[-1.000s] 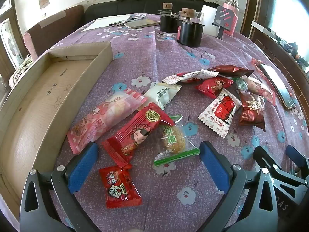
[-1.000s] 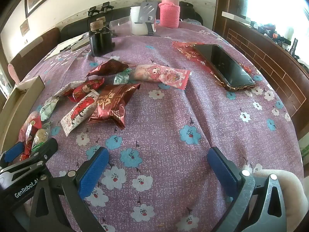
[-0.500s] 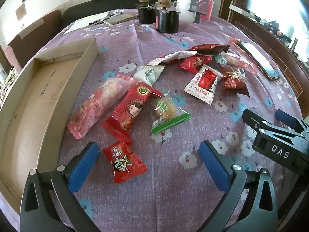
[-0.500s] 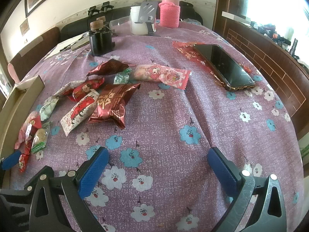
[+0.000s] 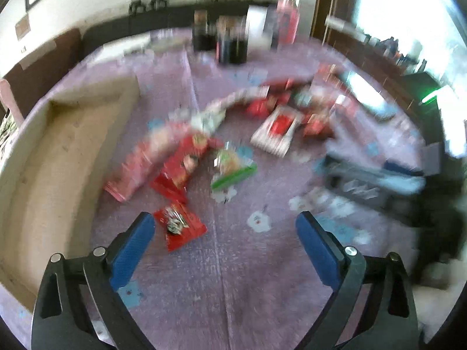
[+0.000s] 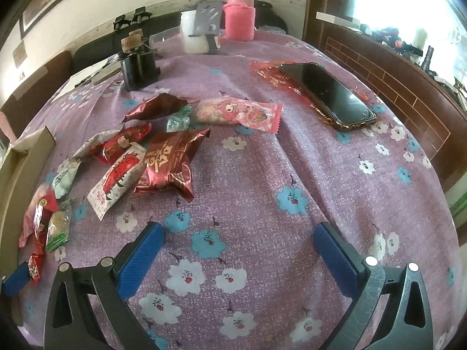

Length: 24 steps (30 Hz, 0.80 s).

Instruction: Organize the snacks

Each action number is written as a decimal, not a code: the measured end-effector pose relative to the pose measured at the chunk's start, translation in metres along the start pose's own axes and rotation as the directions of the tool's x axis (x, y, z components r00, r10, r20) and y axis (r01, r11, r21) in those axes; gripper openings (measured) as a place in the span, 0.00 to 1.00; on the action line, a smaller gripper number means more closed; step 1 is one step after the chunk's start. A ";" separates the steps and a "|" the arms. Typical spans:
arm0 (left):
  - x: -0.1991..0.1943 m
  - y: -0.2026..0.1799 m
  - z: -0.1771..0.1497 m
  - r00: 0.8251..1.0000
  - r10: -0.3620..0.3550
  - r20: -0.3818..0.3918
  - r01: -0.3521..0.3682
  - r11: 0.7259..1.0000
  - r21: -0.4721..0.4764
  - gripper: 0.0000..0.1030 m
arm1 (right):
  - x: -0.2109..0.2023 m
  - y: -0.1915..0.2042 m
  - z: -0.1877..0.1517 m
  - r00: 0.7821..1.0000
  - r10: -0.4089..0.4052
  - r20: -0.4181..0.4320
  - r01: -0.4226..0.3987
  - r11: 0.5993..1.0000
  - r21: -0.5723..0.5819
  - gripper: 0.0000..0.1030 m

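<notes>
We see the main risk on the left: the left wrist view is smeared by motion, so lining up on the small red foil snack packet (image 5: 179, 227) lying near the left pad could go wrong. If we come down on it off-centre, the pad may shove the slick wrapper across the purple flowered cloth of the desk (image 6: 262, 175) or catch the cloth instead. The snacks lie crowded, too: the long red packet with a face on it (image 5: 184, 166) overlaps the pale pink packet (image 5: 140, 163), and the clear packet with a green strip (image 5: 233, 169) sits just beside them, so a wide grab could pinch two at once. The open brown cardboard box (image 5: 52, 157) stands at the left edge, and a packet let go over its wall could slide back out.

The left tongs (image 5: 224, 230) are spread wide and just beginning to close; nothing is between the pads, which touch nothing. The right tongs (image 6: 239, 248) hang spread wide over bare cloth, empty, with the dark-red foil packet (image 6: 169, 160) and the black phone (image 6: 327, 93) well ahead.
</notes>
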<state>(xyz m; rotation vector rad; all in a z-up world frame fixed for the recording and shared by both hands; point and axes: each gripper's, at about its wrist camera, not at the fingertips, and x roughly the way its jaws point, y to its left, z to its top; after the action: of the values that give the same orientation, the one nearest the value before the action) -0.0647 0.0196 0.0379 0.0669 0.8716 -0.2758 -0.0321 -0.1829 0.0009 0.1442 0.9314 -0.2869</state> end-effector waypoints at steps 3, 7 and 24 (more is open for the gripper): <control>-0.053 0.016 0.006 0.985 -0.028 0.170 0.032 0.999 -0.020 0.95 | 0.000 0.000 0.000 1.000 0.016 -0.004 -0.016 1.000 -0.014 1.00; -0.110 0.063 0.014 0.962 -0.044 0.269 0.068 0.994 -0.080 0.96 | -0.003 -0.007 0.000 0.995 0.084 -0.046 -0.087 0.994 -0.068 1.00; -0.123 0.168 -0.012 0.959 0.072 0.273 -0.004 0.970 -0.241 0.96 | -0.080 0.048 -0.013 0.931 0.364 0.007 -0.353 0.907 -0.231 0.82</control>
<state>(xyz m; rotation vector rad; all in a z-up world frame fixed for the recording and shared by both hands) -0.1039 0.2092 0.1153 -0.1762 0.6144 -0.1374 -0.0728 -0.1196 0.0577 0.0953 0.8621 0.1576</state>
